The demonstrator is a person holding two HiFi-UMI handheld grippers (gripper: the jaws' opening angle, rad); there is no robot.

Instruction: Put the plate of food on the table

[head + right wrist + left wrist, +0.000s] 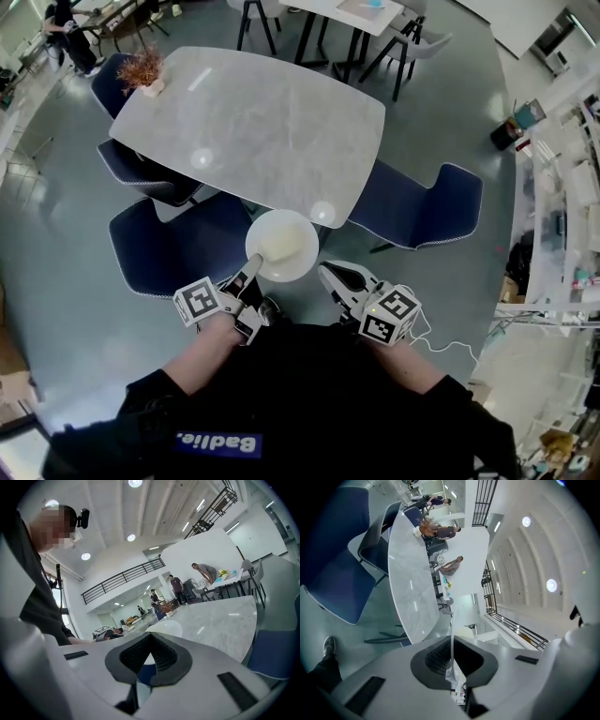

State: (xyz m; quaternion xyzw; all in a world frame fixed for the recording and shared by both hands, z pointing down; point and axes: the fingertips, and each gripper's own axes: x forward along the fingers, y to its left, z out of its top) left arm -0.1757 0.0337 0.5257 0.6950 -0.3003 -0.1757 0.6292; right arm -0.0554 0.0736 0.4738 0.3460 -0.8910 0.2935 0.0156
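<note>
L gripper (251, 268) clamps plate (281, 246) rim, near table (253, 122) edge.

This is looking like an open office hall or canteen: blue chairs (159, 248) are standing round a marble table (253, 122), people (176, 588) are gathering by further tables (319, 11), and a railed balcony (122, 579) is running overhead.

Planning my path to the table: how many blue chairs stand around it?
4 blue chairs: far-left corner, tucked under the left edge, near left, near right. Others may be hidden behind the table.

"Badlie." on black top (309, 398)
</note>
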